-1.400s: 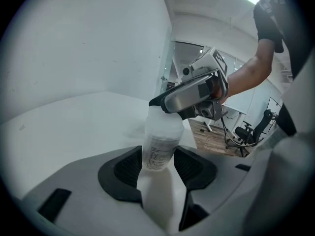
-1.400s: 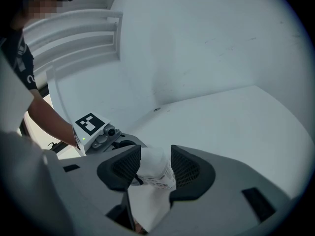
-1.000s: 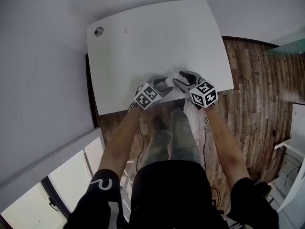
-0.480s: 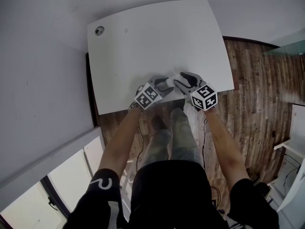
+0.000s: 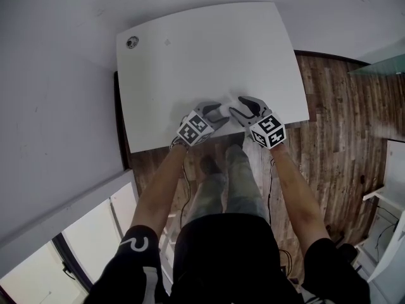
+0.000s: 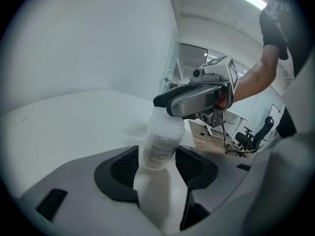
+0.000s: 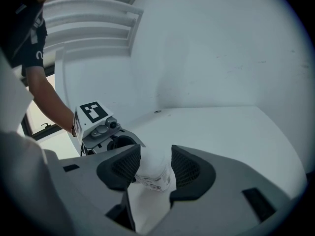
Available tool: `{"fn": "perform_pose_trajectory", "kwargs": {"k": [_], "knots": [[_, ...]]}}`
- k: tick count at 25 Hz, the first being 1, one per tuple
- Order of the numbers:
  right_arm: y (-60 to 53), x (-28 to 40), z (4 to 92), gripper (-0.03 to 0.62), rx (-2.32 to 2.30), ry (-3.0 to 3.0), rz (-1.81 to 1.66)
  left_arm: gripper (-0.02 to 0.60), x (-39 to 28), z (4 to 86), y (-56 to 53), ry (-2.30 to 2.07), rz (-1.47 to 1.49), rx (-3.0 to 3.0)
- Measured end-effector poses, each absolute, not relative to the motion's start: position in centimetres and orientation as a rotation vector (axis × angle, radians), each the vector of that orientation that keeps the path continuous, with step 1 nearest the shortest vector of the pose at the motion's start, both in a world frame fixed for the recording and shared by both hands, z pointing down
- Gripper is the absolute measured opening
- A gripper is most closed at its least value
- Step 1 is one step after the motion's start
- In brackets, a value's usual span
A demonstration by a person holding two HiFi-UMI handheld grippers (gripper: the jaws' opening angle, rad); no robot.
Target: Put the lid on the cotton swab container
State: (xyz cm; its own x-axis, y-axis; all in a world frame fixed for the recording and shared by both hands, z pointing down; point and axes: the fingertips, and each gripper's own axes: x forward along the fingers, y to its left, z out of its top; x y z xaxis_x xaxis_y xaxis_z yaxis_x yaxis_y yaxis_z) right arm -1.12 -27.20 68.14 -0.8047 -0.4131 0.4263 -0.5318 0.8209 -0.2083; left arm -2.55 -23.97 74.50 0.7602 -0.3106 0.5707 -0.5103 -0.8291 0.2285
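Observation:
A small white translucent cotton swab container (image 6: 161, 142) with a printed label stands upright near the white table's (image 5: 202, 49) front edge. In the left gripper view it is between the pads of my left gripper (image 6: 156, 154), whose jaws have just been opening and stand wide. A finger (image 6: 193, 97) of the right gripper crosses its top and hides the lid area. In the right gripper view the same container (image 7: 153, 173) sits between the pads of my right gripper (image 7: 155, 154), also just opened. In the head view the left gripper (image 5: 214, 113) and right gripper (image 5: 243, 106) face each other.
A small round fitting (image 5: 132, 42) sits in the table's far left corner. Wooden floor (image 5: 342, 119) lies to the right and under the front edge. A pale wall runs along the left. An office chair (image 6: 246, 139) stands beyond the table.
In the head view the two grippers' tips, which overlapped a second ago, now stand slightly apart. Both hands stay at the same spot by the front edge.

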Motion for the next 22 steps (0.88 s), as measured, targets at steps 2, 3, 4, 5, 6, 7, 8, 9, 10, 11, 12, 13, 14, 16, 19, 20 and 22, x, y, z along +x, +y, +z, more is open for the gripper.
{"fn": "perform_pose_trajectory", "kwargs": {"k": [2, 3, 4, 5, 6, 7, 8, 9, 10, 11, 12, 13, 14, 16, 19, 20, 22], "knots": [[-27.2, -0.9, 68.3, 0.213, 0.723, -2.637, 0.502, 0.235, -2.8, 74.2, -23.7, -0.660, 0.726, 2.569], [-27.2, -0.8, 68.3, 0.213, 0.732, -2.631, 0.522, 0.235, -2.9, 74.0, -23.5, -0.676, 0.717, 2.562], [-27.2, -0.7, 68.3, 0.213, 0.740, -2.623, 0.532, 0.235, -3.1, 73.7, -23.3, -0.691, 0.707, 2.557], [-27.2, -0.7, 68.3, 0.213, 0.746, -2.611, 0.537, 0.235, -3.4, 73.4, -23.1, -0.706, 0.697, 2.554], [-27.3, -0.7, 68.3, 0.213, 0.751, -2.598, 0.542, 0.235, -3.7, 73.1, -23.0, -0.723, 0.685, 2.550], [-27.4, -0.7, 68.3, 0.215, 0.756, -2.584, 0.549, 0.235, -4.1, 72.8, -22.9, -0.743, 0.671, 2.545], [-27.4, -0.6, 68.3, 0.218, 0.764, -2.569, 0.558, 0.235, -4.4, 72.5, -22.7, -0.764, 0.656, 2.539], [-27.5, -0.4, 68.2, 0.219, 0.777, -2.556, 0.563, 0.235, -4.7, 72.0, -22.6, -0.786, 0.641, 2.534], [-27.6, -0.1, 68.1, 0.219, 0.792, -2.547, 0.563, 0.235, -5.0, 71.5, -22.4, -0.808, 0.628, 2.531], [-27.6, 0.1, 67.8, 0.219, 0.809, -2.543, 0.562, 0.235, -5.3, 70.9, -22.4, -0.831, 0.614, 2.530], [-27.7, 0.3, 67.4, 0.219, 0.827, -2.544, 0.563, 0.233, -5.6, 70.3, -22.3, -0.855, 0.599, 2.528], [-27.7, 0.4, 66.9, 0.218, 0.845, -2.546, 0.564, 0.232, -6.0, 69.7, -22.3, -0.881, 0.583, 2.524], [-27.7, 0.5, 66.4, 0.218, 0.861, -2.547, 0.563, 0.227, -6.3, 69.1, -22.3, -0.907, 0.568, 2.519], [-27.5, 0.8, 65.4, 0.216, 0.892, -2.545, 0.554, 0.211, -6.8, 67.7, -22.2, -0.954, 0.538, 2.512], [-27.1, 1.1, 63.5, 0.207, 0.950, -2.546, 0.531, 0.198, -7.4, 65.5, -22.1, -1.018, 0.489, 2.513], [-27.0, 1.3, 62.8, 0.202, 0.973, -2.545, 0.523, 0.194, -7.6, 64.7, -22.1, -1.042, 0.476, 2.513], [-26.9, 1.6, 61.6, 0.198, 1.021, -2.540, 0.500, 0.173, -8.1, 63.2, -22.1, -1.093, 0.462, 2.510]]}}
